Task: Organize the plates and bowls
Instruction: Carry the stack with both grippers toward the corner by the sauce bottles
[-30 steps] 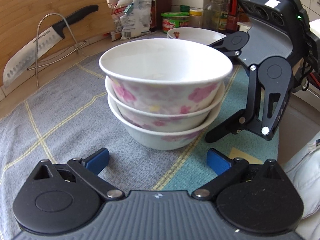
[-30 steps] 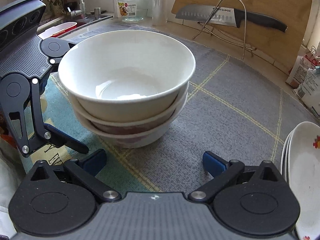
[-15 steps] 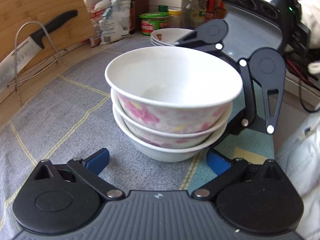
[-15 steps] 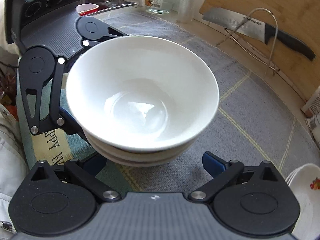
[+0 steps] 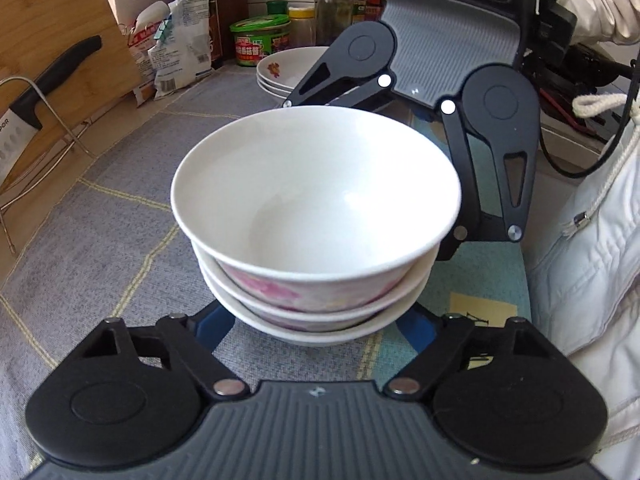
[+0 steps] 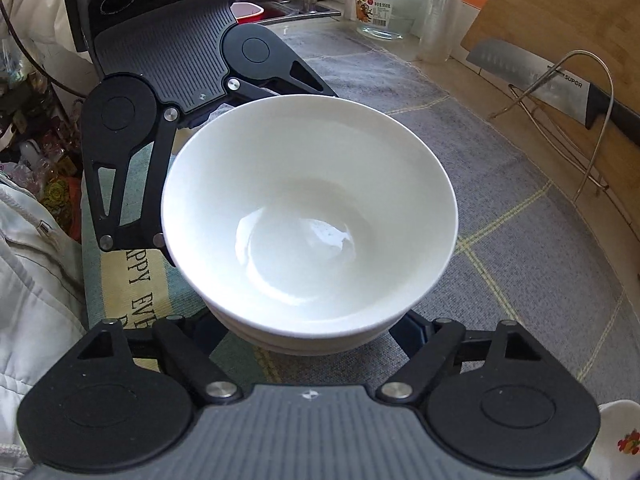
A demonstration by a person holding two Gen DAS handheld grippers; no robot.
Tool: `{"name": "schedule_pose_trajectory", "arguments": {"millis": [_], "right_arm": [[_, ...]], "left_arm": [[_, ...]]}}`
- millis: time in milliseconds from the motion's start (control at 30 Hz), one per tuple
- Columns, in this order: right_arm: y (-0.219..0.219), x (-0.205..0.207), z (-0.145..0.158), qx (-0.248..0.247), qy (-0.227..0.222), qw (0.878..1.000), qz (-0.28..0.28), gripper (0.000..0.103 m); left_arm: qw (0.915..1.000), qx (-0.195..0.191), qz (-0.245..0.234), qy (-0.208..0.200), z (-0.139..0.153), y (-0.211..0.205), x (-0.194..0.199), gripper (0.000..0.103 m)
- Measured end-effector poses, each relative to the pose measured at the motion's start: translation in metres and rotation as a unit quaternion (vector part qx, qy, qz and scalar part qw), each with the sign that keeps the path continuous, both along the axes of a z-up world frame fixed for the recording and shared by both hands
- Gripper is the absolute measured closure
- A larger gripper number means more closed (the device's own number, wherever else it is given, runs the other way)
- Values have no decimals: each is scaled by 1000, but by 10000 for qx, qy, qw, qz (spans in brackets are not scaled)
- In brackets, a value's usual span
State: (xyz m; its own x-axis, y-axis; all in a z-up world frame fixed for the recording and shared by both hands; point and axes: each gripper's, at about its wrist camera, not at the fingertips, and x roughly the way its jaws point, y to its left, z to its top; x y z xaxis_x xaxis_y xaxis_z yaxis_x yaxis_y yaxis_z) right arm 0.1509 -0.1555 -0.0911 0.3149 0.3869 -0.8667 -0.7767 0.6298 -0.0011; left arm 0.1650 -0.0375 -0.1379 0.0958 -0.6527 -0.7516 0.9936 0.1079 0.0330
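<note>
A stack of three white bowls [image 5: 316, 200] with pink flowers outside stands on the grey checked mat [image 5: 100, 220]. My left gripper [image 5: 316, 332] reaches in from the near side, its blue pads [image 5: 214, 326] shut against the bottom bowl. In the right wrist view the same stack [image 6: 308, 216] sits between the fingers of my right gripper [image 6: 310, 336]. Its jaws are closing and its fingers [image 6: 408, 330] meet the lowest bowl's sides. The two grippers face each other across the stack. A pile of white plates [image 5: 288, 66] with a red print lies further back.
A knife [image 5: 52, 76] hangs on a wire rack [image 5: 60, 120] before a wooden board [image 5: 52, 20]. Bags, jars and bottles [image 5: 260, 38] line the back wall. A person's white jacket [image 5: 592, 240] is at the mat's right edge. A glass jar [image 6: 388, 4] stands near the sink.
Both grippers have come in around the bowl stack and tipped downward. Their jaws, wide open before, have drawn in against the bottom bowl.
</note>
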Motion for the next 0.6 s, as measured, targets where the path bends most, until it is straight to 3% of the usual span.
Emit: {"name": "schedule_pose_trajectory", "arguments": {"millis": [600], "right_arm": [[4,2,2,-126,31,9999,-74,17]], "left_arm": [[9996,87,-280,1,2,-6,5,18]]}}
